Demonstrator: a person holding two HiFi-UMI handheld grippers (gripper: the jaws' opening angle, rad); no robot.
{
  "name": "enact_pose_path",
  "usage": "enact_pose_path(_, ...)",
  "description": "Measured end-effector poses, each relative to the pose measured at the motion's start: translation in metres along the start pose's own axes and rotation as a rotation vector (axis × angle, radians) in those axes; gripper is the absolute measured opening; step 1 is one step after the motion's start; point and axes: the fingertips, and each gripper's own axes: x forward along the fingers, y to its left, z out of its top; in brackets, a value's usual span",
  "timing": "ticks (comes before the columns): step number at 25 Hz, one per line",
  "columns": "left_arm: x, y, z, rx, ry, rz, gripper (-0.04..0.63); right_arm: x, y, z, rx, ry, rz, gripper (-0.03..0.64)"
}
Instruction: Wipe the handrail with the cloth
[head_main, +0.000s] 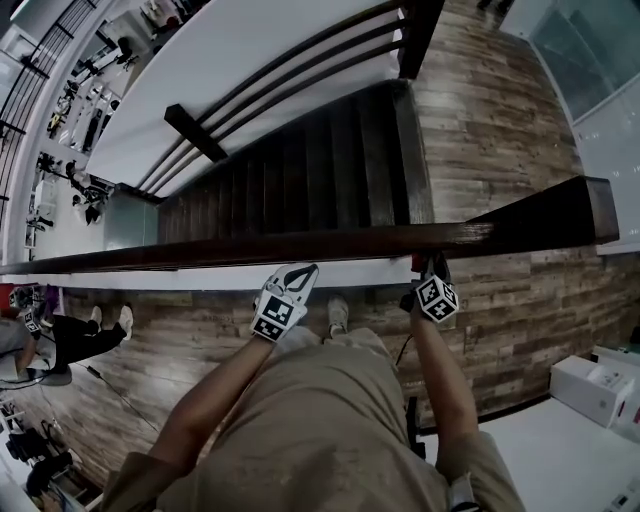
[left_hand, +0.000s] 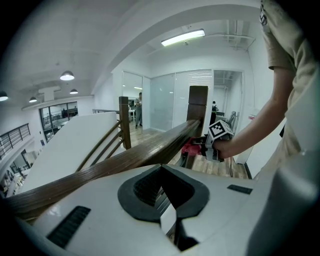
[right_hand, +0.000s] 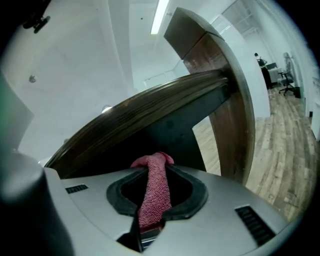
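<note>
The dark wooden handrail (head_main: 300, 243) runs across the head view above a staircase. My right gripper (head_main: 430, 264) is at its near side, right of centre, shut on a red cloth (head_main: 415, 263). In the right gripper view the cloth (right_hand: 152, 192) is pinched between the jaws and bunches just under the handrail (right_hand: 150, 112). My left gripper (head_main: 302, 273) hangs just below the rail, left of the right one, shut with nothing in it. The left gripper view looks along the handrail (left_hand: 125, 160) to the right gripper (left_hand: 201, 146) and cloth (left_hand: 191, 147).
A thick newel post (head_main: 592, 208) ends the rail at the right. Dark stairs (head_main: 300, 170) drop away beyond the rail. The person's legs fill the lower middle. White boxes (head_main: 590, 385) lie at lower right, and a person (head_main: 70, 335) is at the left.
</note>
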Motion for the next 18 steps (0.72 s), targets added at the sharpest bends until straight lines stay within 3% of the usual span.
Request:
enact_pose_path(4,-0.008,0.009,-0.002,-0.022,-0.007,0.032,0.015,-0.008,-0.005,-0.012,0.08,0.013,-0.04,0.075)
enact_pose_path(7,-0.019,0.017,-0.01,-0.049,-0.008,0.064,0.015,-0.012,0.022,-0.052,0.028,0.122,0.021,0.075)
enact_pose_path(12,-0.05,0.043,-0.04,-0.094,0.008,0.129,0.015,-0.014,0.118,-0.121,-0.186,0.3,0.284,0.077)
enact_pose_path(18,-0.117,0.087,-0.099,-0.207,0.036,0.284,0.015,-0.021,0.27,-0.179,-0.436,0.363,0.646,0.075)
